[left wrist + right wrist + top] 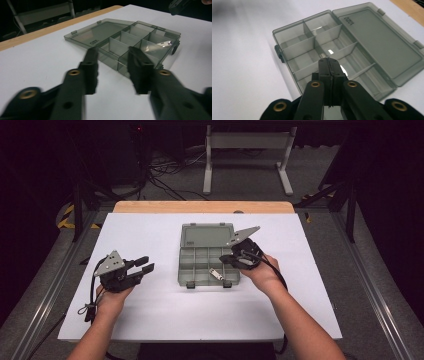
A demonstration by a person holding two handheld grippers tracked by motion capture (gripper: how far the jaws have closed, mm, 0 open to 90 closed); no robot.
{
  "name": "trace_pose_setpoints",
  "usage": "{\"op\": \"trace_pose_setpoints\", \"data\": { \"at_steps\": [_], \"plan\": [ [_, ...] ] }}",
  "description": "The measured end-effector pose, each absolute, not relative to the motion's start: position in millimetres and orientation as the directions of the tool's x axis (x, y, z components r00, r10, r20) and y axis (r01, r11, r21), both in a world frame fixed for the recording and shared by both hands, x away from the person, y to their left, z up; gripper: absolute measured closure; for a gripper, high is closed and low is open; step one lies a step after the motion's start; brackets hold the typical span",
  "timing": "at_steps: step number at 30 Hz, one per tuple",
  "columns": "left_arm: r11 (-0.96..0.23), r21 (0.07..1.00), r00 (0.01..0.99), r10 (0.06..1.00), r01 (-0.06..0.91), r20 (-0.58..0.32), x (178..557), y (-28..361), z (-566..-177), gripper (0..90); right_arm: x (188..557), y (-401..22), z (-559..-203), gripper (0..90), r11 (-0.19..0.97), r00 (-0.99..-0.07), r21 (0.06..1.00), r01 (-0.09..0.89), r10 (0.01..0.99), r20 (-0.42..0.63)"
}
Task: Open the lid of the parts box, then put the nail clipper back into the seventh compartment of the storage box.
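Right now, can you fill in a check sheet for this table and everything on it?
Surface: white table, wooden strip at the far edge.
Job's things: grey compartment box, lid open flat; small silvery part in a near compartment.
Clutter: nothing seen.
Grippers: left tool open, holding nothing, left of the box; right tool shut, above the box.
Cables: one trails from each tool; more on the floor behind.
Surroundings: dark room, grey metal frame.

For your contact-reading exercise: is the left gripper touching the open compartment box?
Apart. In the high view the left gripper is well left of the compartment box, with bare white table between them; its jaws stand apart with nothing between them.
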State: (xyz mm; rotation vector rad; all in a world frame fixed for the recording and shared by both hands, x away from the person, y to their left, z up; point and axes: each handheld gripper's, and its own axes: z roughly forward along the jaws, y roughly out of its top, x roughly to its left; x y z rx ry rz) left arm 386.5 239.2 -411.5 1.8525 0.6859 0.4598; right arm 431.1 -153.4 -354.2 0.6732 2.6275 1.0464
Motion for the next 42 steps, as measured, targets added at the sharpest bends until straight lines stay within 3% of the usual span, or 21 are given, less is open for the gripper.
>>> {"op": "trace_pose_setpoints", "data": {
  "at_steps": [4,20,29,42],
  "plan": [
    [-0.318,0.915,0.76,0.65,0.25,0.018,390.8,235.8,-405.8,89.3,435.6,-163.5,-345.3,90.0,0.622,-0.857,0.706,0.339,0.514,-0.041],
    [-0.404,0.843,0.726,0.687,0.354,0.025,426.3,219.5,-394.1,89.5,465.4,-178.8,-345.5,90.0,0.589,-0.823,0.708,0.39,0.568,-0.02],
    [-0.418,0.798,0.711,0.703,0.435,-0.019,455.5,209.6,-390.0,89.5,489.9,-182.5,-345.6,90.0,0.585,-0.798,0.689,0.427,0.603,-0.017],
    [-0.451,0.766,0.706,0.708,0.458,-0.005,488.8,187.6,-384.9,89.5,520.3,-190.4,-348.4,90.0,0.565,-0.758,0.679,0.469,0.652,-0.019]
  ]
}}
